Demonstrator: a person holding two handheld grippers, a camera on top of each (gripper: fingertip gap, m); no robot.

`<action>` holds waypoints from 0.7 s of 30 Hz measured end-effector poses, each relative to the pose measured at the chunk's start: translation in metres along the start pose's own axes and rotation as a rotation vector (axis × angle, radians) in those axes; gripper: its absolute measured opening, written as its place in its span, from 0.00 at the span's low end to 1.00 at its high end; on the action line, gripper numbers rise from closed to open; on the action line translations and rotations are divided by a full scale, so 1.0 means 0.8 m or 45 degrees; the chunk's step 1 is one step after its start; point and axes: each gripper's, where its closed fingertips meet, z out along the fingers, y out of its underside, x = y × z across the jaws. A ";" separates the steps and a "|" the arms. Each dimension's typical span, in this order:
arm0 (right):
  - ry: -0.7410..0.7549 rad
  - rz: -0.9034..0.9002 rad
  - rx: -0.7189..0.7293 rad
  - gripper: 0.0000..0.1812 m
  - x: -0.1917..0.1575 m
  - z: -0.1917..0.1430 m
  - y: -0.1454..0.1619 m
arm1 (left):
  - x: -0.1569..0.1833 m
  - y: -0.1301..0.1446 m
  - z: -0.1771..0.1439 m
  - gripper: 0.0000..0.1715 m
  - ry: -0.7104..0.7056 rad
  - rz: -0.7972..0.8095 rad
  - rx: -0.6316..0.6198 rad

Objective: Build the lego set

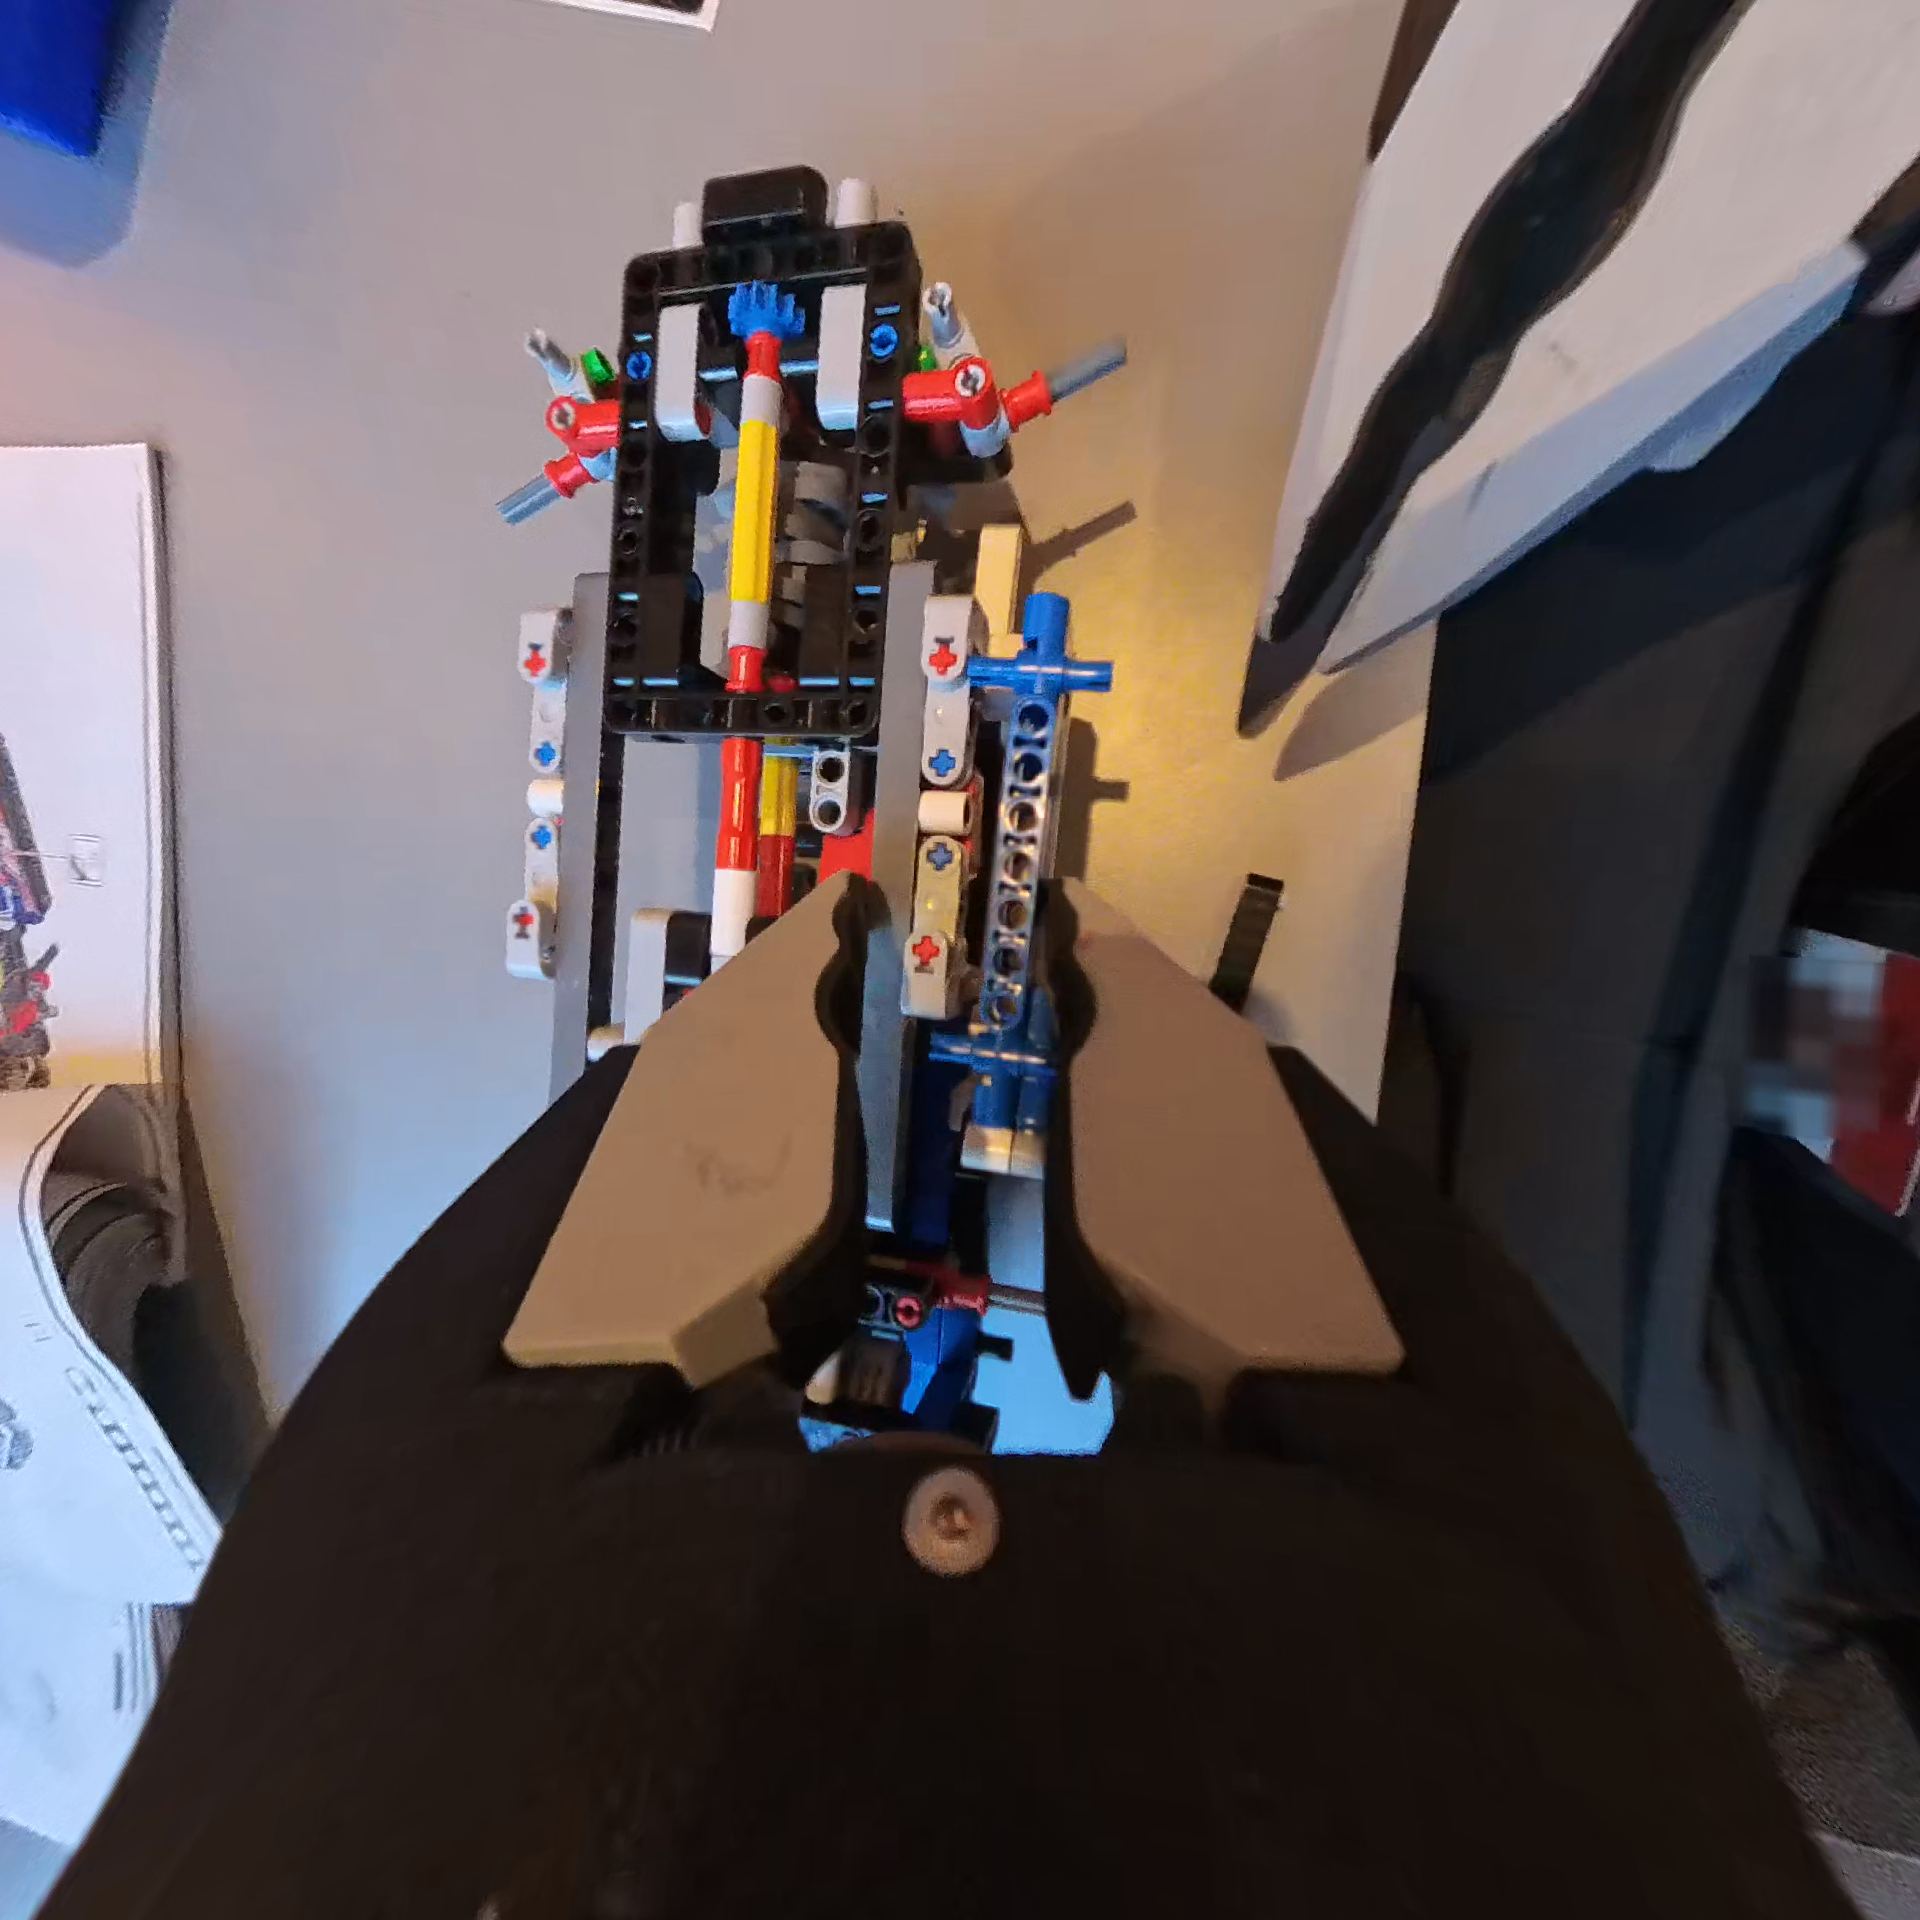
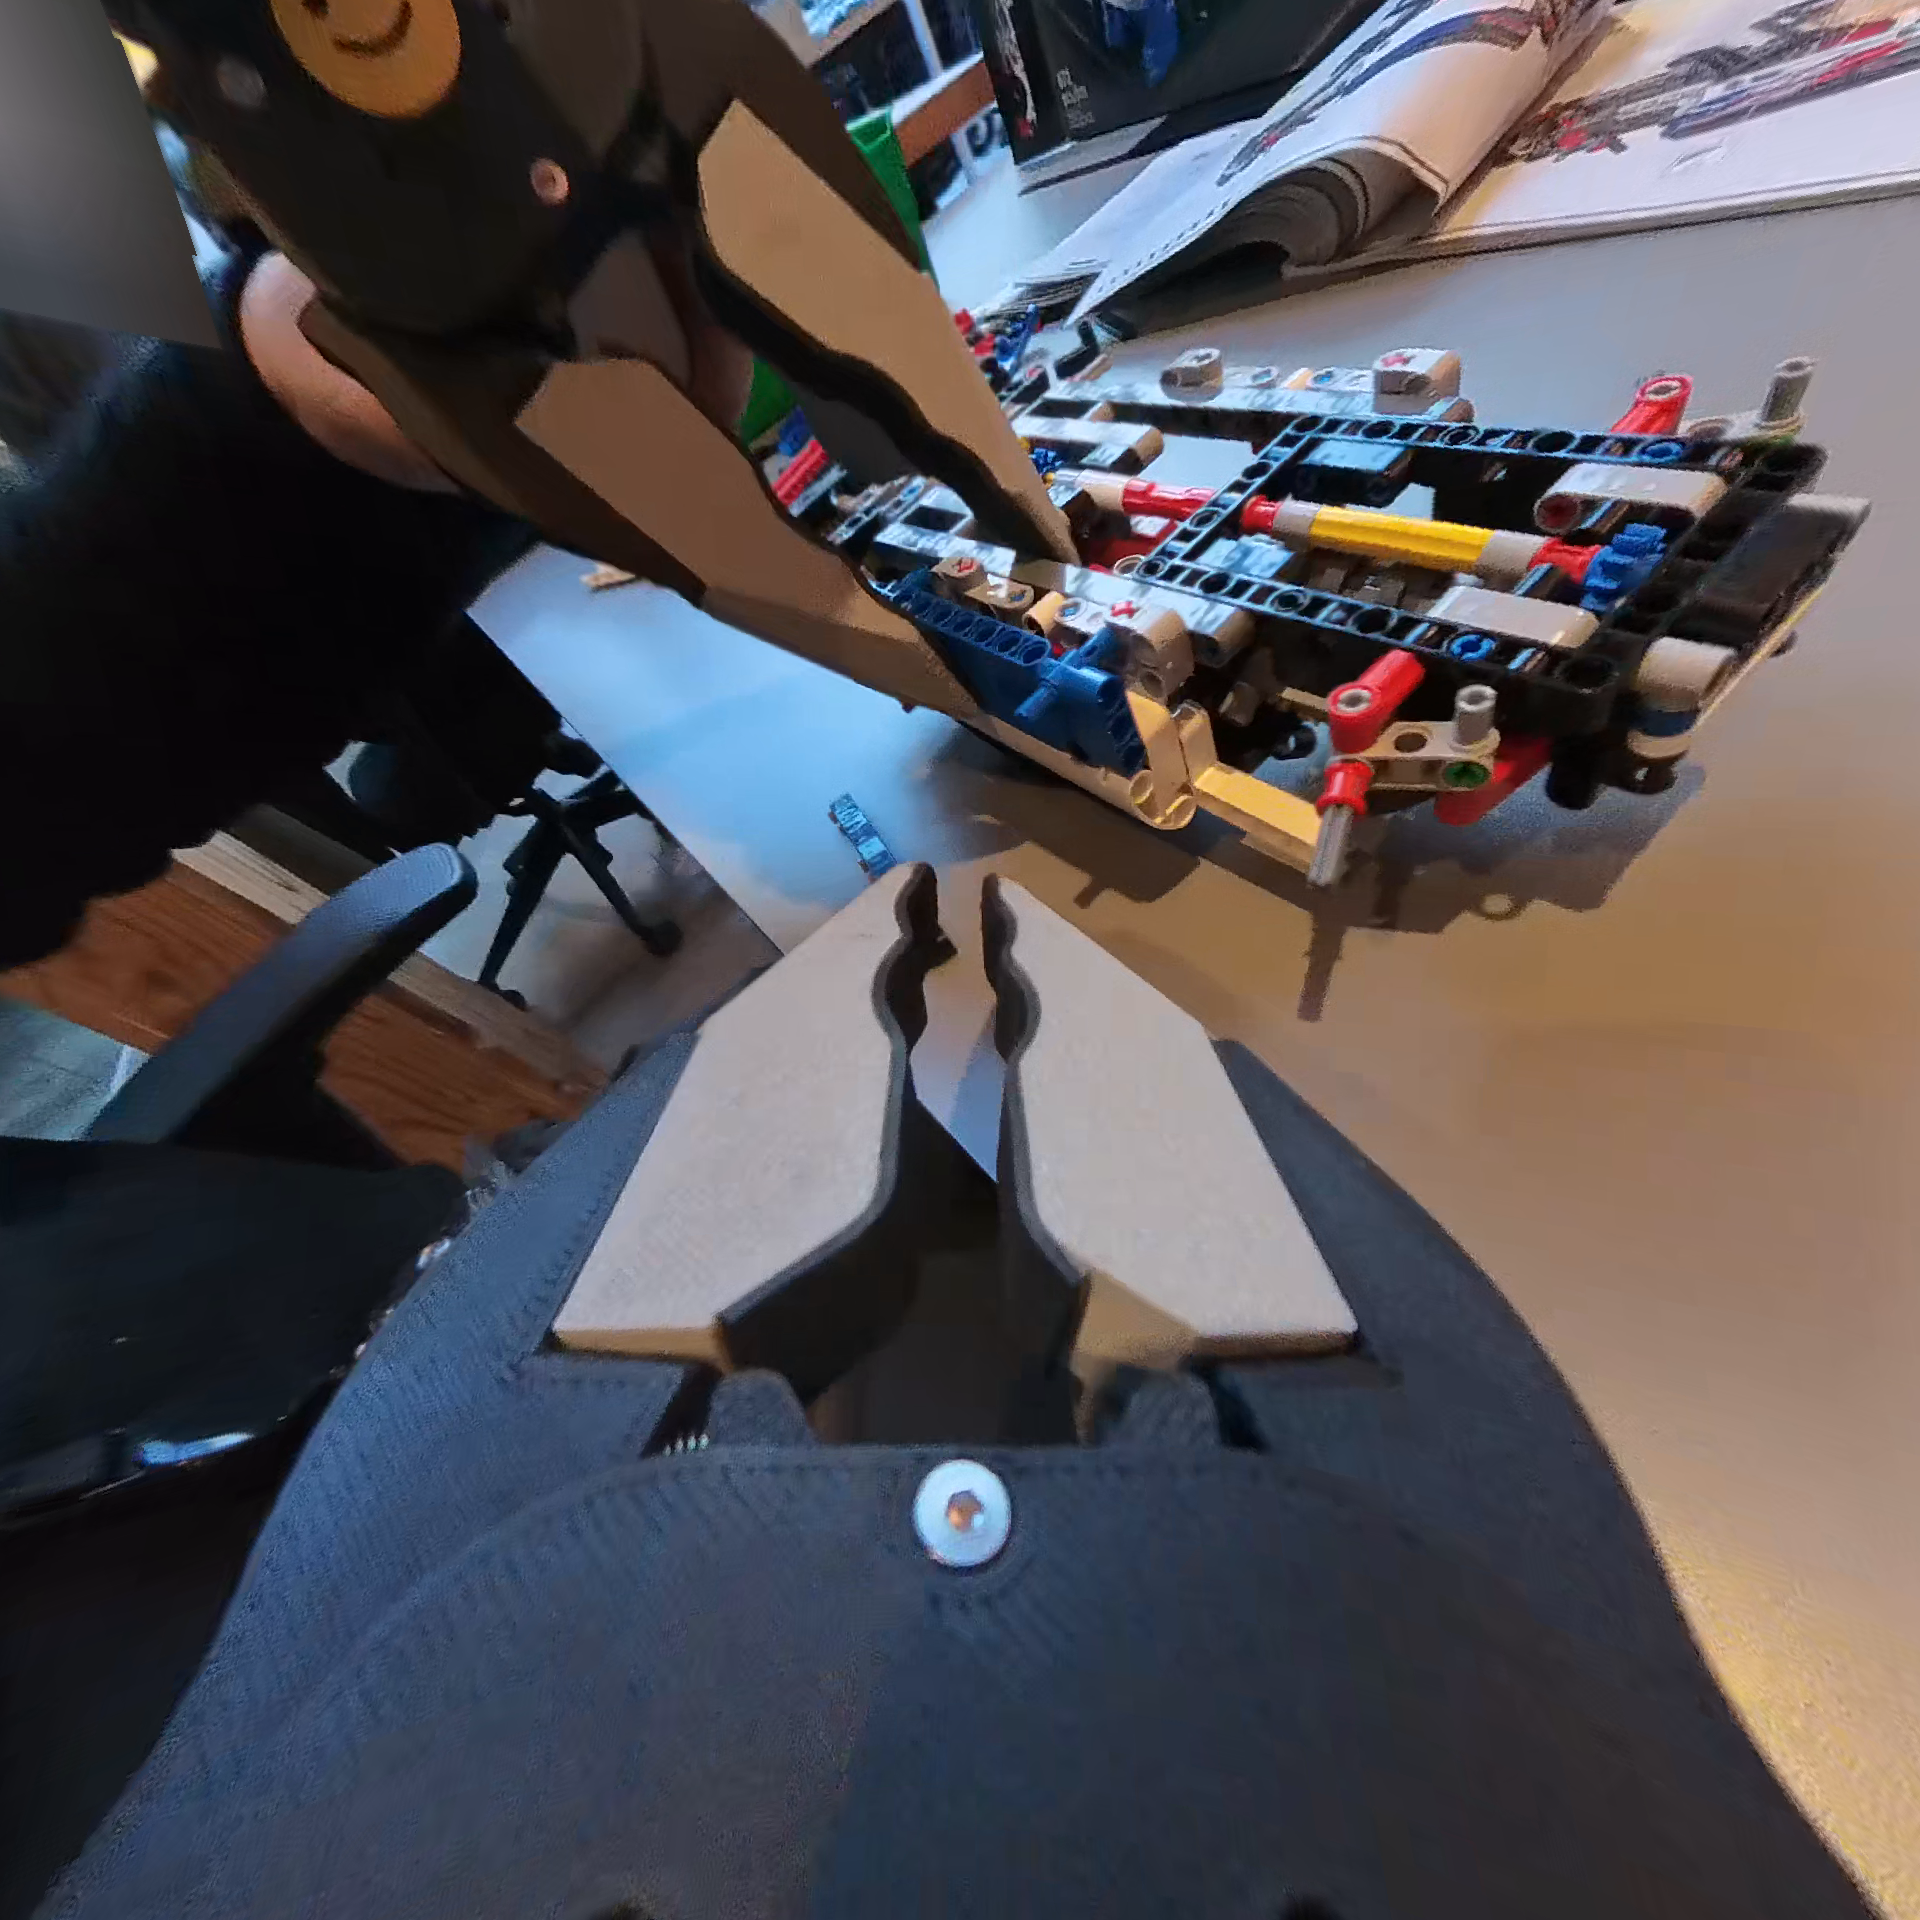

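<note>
Left wrist view looked straight along the left gripper [image 1: 956,914], whose two grey fingers [image 1: 727,1122] were clamped on the near end of the lego chassis [image 1: 769,499], one finger on each side of a grey beam and a blue perforated beam [image 1: 1023,831] at its right edge. The chassis stretched away from the camera over the pale table [image 1: 343,520], a black rectangular frame [image 1: 634,540] at its far half with a yellow axle [image 1: 753,520] running down the middle and a small blue gear [image 1: 766,310] at the far tip. Red connectors [image 1: 951,390] stuck out on both sides near the far end. An open instruction booklet [image 1: 73,727] lay at the left edge, and the right gripper [image 1: 1538,395] showed blurred at the upper right. Right wrist view showed the right gripper [image 2: 961,904] hovering over the table [image 2: 1558,1143] near the chassis [image 2: 1455,540], its fingers [image 2: 790,1122] nearly together with only a narrow gap and nothing between them. The left gripper [image 2: 997,582] came in from the upper left, closed on the blue beam [image 2: 997,644] end of the chassis, which rested on the table. A small dark loose piece [image 2: 862,831] lay just beyond the right fingertips. The booklet [image 2: 1455,135] lay open at the far side.
</note>
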 end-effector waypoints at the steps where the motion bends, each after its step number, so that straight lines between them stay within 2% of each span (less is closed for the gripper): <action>1: -0.006 0.000 0.003 0.04 0.000 -0.001 -0.002 | 0.000 0.001 0.001 0.18 -0.009 0.003 -0.002; 4: 0.063 -0.150 -0.009 0.04 0.005 -0.001 -0.004 | 0.000 0.001 0.001 0.18 -0.040 0.011 0.018; 6: 0.012 -0.169 -0.020 0.04 -0.006 0.003 -0.003 | 0.000 0.000 0.001 0.18 -0.057 0.018 0.041; 11: -0.287 0.300 0.002 0.04 -0.024 0.013 -0.009 | 0.001 0.003 -0.001 0.18 -0.076 0.049 0.075; 13: -0.326 0.451 0.053 0.03 -0.022 0.014 -0.013 | 0.001 0.005 -0.003 0.18 -0.064 0.045 0.091; 21: -0.366 0.688 0.198 0.04 -0.020 0.022 -0.031 | 0.001 0.001 -0.001 0.18 -0.052 0.060 0.170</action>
